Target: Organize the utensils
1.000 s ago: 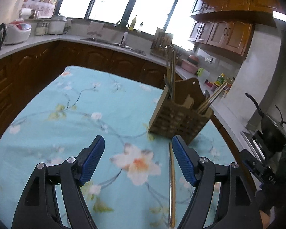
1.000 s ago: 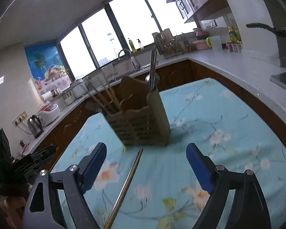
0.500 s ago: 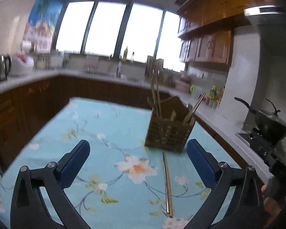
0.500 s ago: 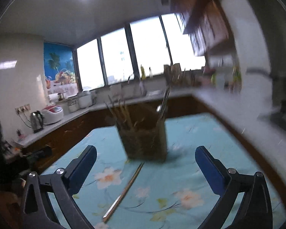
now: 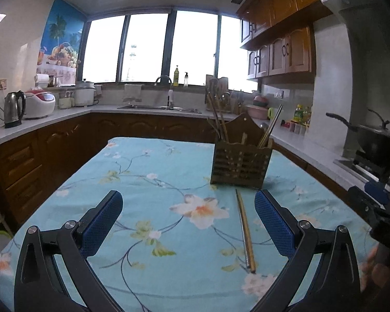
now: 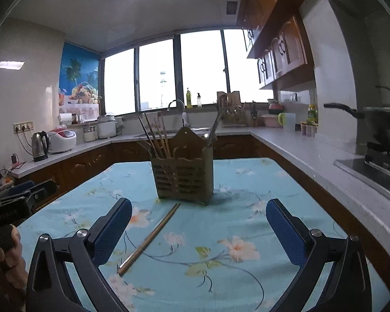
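Note:
A wooden slatted utensil holder [image 5: 240,165] stands on the flowered blue tablecloth [image 5: 153,182], with chopsticks and a metal utensil sticking up from it. It also shows in the right wrist view [image 6: 184,179]. A pair of metal chopsticks [image 5: 245,230] lies flat on the cloth in front of the holder, also seen in the right wrist view [image 6: 149,238]. My left gripper [image 5: 188,223] is open and empty, well back from the holder. My right gripper [image 6: 199,230] is open and empty, the chopsticks just inside its left finger.
Kitchen counters wrap around the table. A kettle [image 5: 13,109] and rice cooker [image 5: 40,104] stand at the left, a sink [image 5: 160,108] at the back, a black pan [image 5: 377,143] on the stove at the right. The other gripper shows at the right edge [image 5: 377,205].
Both grippers have pulled back and up from the holder and opened wider. The holder and the loose chopsticks have not moved.

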`<action>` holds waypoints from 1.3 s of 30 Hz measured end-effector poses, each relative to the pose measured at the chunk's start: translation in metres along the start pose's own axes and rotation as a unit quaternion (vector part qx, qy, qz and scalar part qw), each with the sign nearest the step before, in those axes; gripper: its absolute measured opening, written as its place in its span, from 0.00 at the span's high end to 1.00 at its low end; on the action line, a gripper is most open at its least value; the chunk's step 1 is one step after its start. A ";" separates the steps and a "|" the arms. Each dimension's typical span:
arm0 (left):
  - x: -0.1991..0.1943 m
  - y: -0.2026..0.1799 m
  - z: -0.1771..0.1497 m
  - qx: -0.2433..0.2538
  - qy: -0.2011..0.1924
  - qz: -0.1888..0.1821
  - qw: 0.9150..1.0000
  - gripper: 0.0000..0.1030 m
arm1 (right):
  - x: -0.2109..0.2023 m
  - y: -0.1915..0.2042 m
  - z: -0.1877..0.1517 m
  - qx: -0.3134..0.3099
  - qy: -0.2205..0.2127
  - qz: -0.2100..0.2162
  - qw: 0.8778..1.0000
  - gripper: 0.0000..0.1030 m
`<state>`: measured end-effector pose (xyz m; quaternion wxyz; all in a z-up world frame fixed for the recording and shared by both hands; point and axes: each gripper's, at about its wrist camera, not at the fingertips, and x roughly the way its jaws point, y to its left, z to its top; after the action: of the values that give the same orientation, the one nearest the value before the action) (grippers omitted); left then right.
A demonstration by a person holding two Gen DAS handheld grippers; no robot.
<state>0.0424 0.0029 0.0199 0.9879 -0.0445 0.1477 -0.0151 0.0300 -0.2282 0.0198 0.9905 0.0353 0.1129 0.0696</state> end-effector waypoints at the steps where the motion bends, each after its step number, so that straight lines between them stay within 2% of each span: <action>1: 0.000 -0.001 -0.002 0.001 0.003 0.000 1.000 0.00 | 0.000 -0.001 -0.002 0.003 0.000 -0.003 1.000 0.00; 9: -0.006 -0.010 -0.013 0.015 -0.005 0.007 1.000 0.00 | -0.009 -0.008 -0.010 0.017 -0.005 -0.014 1.000 0.00; 18: -0.001 -0.012 -0.021 0.014 0.012 0.015 1.000 0.00 | -0.012 -0.009 -0.019 0.021 0.005 -0.021 1.000 0.00; 39: 0.000 -0.013 -0.025 0.032 0.009 0.036 0.999 0.00 | -0.011 -0.008 -0.025 0.017 0.001 -0.026 1.000 0.00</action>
<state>0.0353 -0.0124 -0.0024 0.9874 -0.0079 0.1571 0.0150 0.0150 -0.2358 -0.0029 0.9911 0.0491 0.1162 0.0422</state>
